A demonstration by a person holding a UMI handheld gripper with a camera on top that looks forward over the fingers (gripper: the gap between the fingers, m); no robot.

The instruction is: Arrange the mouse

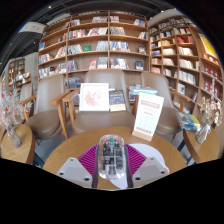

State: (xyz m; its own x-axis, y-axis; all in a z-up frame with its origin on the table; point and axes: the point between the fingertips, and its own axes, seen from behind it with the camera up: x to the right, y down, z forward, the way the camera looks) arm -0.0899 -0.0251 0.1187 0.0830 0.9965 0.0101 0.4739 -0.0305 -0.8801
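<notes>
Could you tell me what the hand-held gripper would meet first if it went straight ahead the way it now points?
The hand-held gripper is shut on the mouse. Ahead lies bare round table, then probably the armchair; depth is unclear.

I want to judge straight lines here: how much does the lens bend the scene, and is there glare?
Gripper view: strong fisheye, so the bookshelves bow outward and the round table's rim curves; the transparent mouse, held between the fingers of the gripper, catches pale highlights; lighting is warm and even.
</notes>
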